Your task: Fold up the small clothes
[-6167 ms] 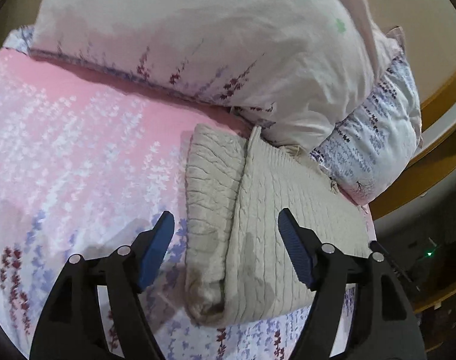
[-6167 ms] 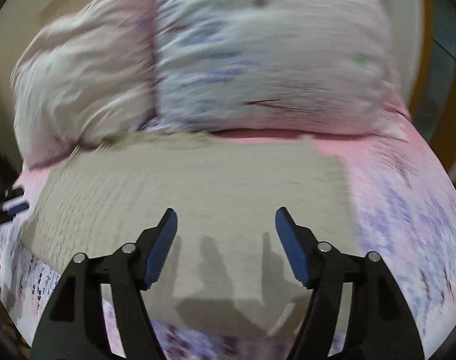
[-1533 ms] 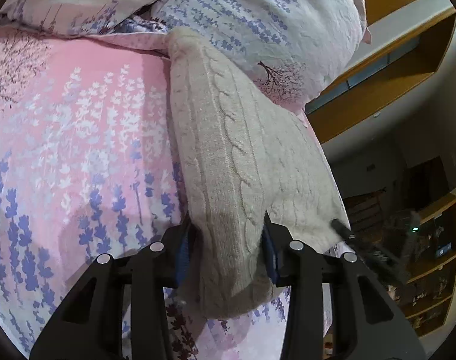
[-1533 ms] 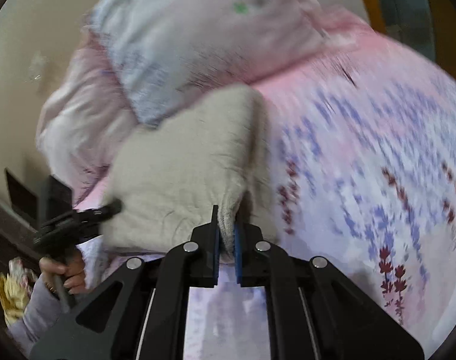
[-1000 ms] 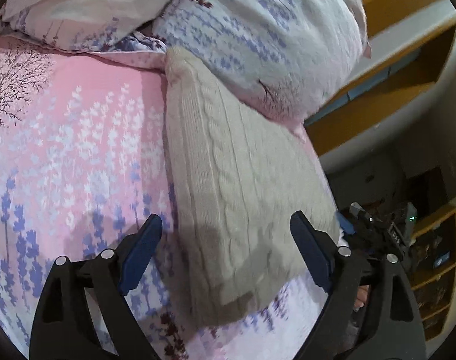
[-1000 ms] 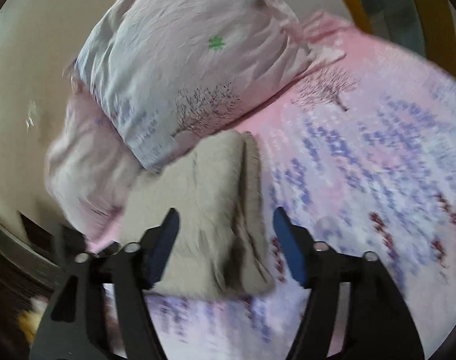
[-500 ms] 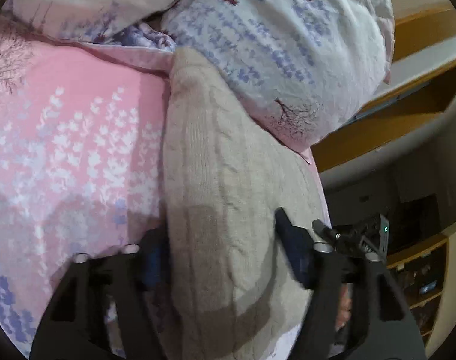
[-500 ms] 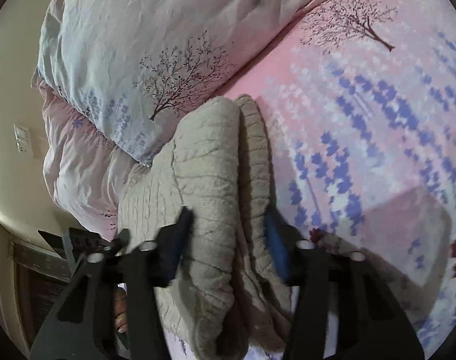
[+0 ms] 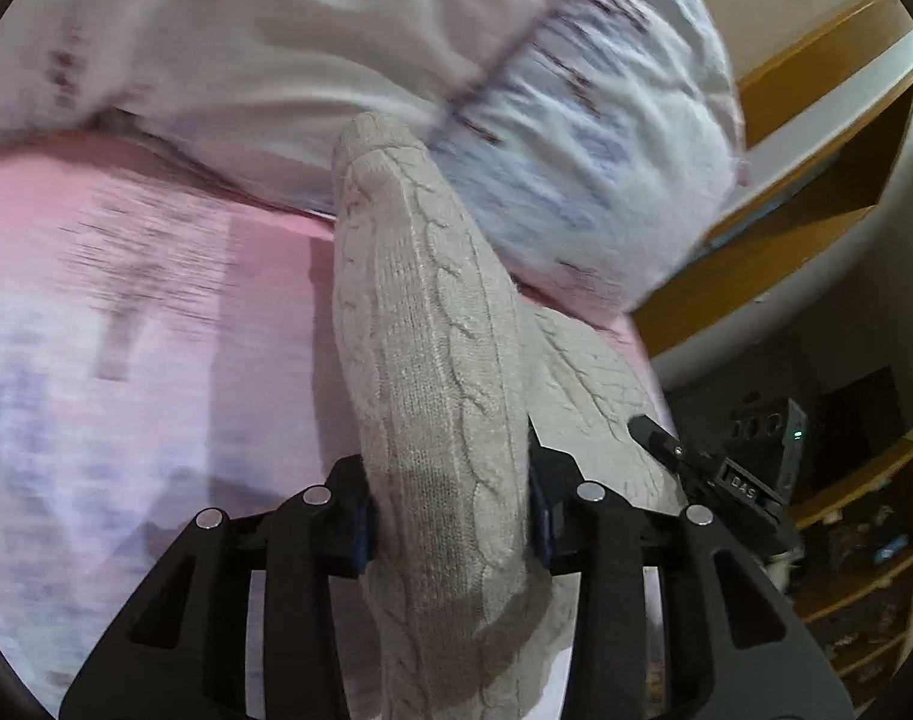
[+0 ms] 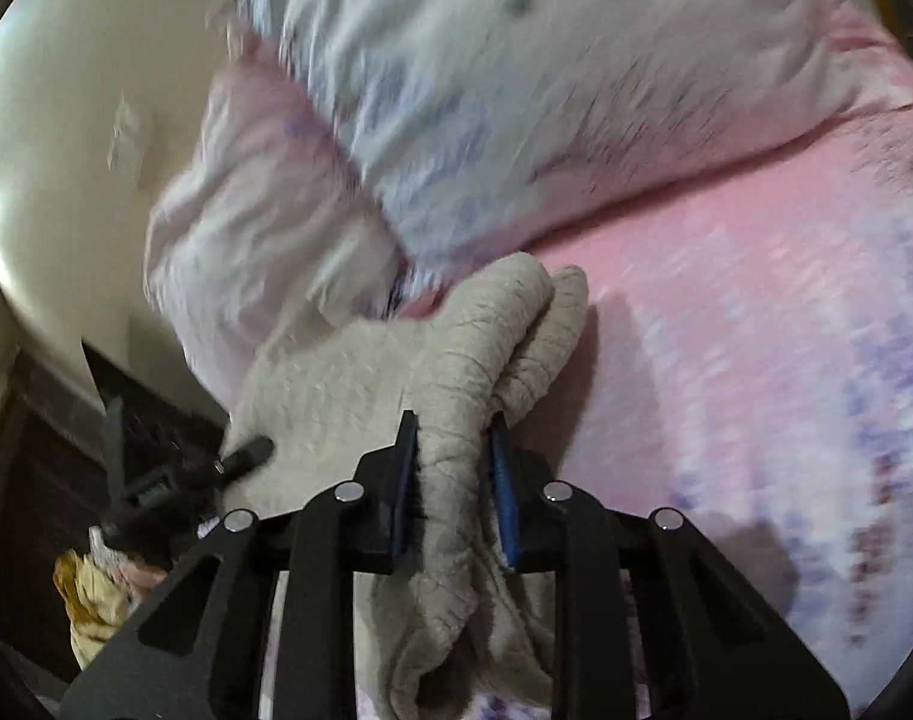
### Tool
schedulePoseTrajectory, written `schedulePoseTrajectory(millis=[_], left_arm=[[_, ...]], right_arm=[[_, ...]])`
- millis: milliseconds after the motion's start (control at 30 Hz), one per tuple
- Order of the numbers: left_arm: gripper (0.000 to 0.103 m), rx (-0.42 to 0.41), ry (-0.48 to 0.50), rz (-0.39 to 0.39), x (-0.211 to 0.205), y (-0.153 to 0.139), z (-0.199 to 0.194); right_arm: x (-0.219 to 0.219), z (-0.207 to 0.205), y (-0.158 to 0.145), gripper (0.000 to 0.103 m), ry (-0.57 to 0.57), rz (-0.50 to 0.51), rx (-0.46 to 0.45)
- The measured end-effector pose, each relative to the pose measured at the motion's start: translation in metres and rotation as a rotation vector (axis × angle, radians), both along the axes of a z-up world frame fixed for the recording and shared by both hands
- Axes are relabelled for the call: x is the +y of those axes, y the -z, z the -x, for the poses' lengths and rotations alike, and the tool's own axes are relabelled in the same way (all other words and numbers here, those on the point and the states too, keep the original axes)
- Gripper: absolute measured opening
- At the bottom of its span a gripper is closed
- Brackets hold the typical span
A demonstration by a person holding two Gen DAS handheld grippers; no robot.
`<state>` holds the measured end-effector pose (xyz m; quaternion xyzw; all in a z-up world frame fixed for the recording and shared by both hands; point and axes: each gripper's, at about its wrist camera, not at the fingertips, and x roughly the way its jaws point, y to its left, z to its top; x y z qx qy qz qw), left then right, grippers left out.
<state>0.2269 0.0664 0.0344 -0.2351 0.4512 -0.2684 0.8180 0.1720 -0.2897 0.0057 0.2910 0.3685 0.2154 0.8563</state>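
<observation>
Left wrist view: we have the left gripper with jaws clamped on the near end of the folded beige knit sweater, which runs away from us over the pink floral bedsheet to the pillows; the other gripper's tip touches the sweater's right edge. Right wrist view: we have the right gripper with jaws pinching a bunched fold of the sweater, which sits on the bedsheet just in front of the pillows, and the left gripper's tip is on the sweater's left edge; this view is motion-blurred.
</observation>
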Motion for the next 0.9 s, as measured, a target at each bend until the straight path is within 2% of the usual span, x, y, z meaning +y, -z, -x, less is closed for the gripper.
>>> schedulePoseTrajectory(millis=[67, 100, 167, 200, 267, 367, 433, 500, 600, 633, 733, 800, 900], left_arm=[[0.048, 0.048, -0.026, -0.043, 0.013, 0.017, -0.008], [0.057, 0.069, -0.033, -0.037, 0.014, 0.027, -0.012], [0.066, 0.054, -0.053, -0.041, 0.018, 0.028, -0.011], [0.066, 0.039, -0.055, -0.067, 0.017, 0.023, -0.008], [0.066, -0.022, -0.077, -0.120, 0.018, 0.007, -0.002], [0.066, -0.196, -0.091, -0.164, 0.015, -0.026, 0.015], [0.066, -0.245, -0.055, -0.179, 0.003, -0.037, 0.019], [0.066, -0.257, -0.012, -0.207, -0.012, -0.037, 0.020], [0.066, -0.224, 0.034, -0.237, -0.031, -0.022, 0.015], [0.066, -0.212, 0.034, -0.244, -0.036, -0.016, 0.012], [0.066, -0.221, 0.063, -0.243, -0.050, -0.009, 0.015], [0.066, -0.219, 0.081, -0.250, -0.061, -0.007, 0.013], [0.066, -0.245, 0.093, -0.311, -0.071, -0.001, 0.014]], right_arm=[[0.019, -0.012, 0.015, 0.024, 0.013, 0.078, 0.057], [0.025, -0.014, 0.018, 0.030, 0.022, 0.120, 0.060], [0.029, -0.014, 0.015, 0.037, 0.025, 0.150, 0.066], [0.027, -0.013, 0.012, 0.042, 0.029, 0.153, 0.073], [0.012, -0.007, 0.002, 0.043, 0.075, 0.133, 0.046], [-0.009, -0.005, -0.010, 0.044, 0.131, 0.077, 0.008], [-0.009, -0.013, -0.009, 0.043, 0.117, 0.054, 0.022], [0.000, -0.024, -0.003, 0.043, 0.082, 0.075, 0.046], [0.020, -0.033, 0.011, 0.014, 0.027, 0.118, 0.074], [0.021, -0.031, 0.011, 0.010, 0.039, 0.126, 0.053], [0.010, -0.028, 0.006, 0.007, 0.093, 0.128, 0.014], [0.000, -0.034, 0.010, 0.007, 0.126, 0.124, 0.048], [-0.001, -0.046, 0.024, 0.012, 0.101, 0.122, 0.102]])
